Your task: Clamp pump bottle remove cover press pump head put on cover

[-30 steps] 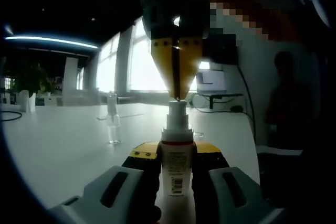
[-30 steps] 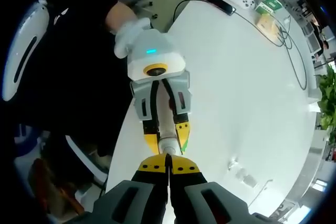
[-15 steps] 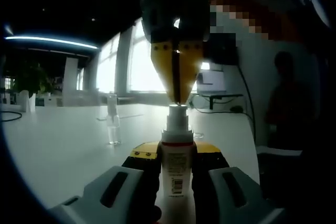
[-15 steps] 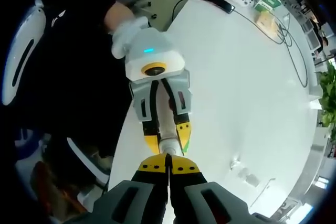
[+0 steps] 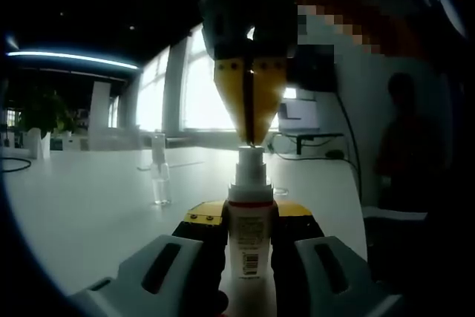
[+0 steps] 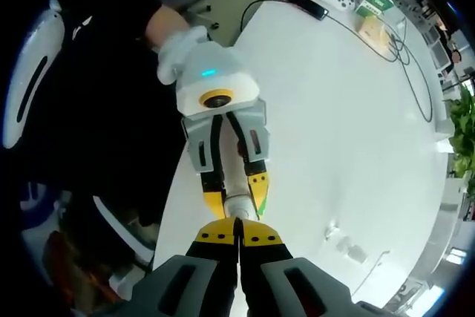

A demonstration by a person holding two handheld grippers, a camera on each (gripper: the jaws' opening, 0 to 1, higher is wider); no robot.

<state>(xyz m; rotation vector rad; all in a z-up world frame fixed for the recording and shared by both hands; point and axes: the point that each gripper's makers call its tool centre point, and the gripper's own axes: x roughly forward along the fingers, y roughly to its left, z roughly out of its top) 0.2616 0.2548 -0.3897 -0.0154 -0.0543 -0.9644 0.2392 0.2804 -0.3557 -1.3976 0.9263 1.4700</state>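
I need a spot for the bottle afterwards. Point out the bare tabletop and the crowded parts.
Bare white table stretches between the clamped pump bottle in the left gripper and the small clear bottle. The far end is crowded: cables, a green box and other items.

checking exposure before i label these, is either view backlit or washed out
Left gripper view: strongly backlit; the windows blow out white, so the right gripper above the pump bottle is partly silhouetted and the room around is very dark. Right gripper view: evenly lit from above, the white table bright but not clipped, the person's clothes nearly black, straight edges bent by the fisheye.
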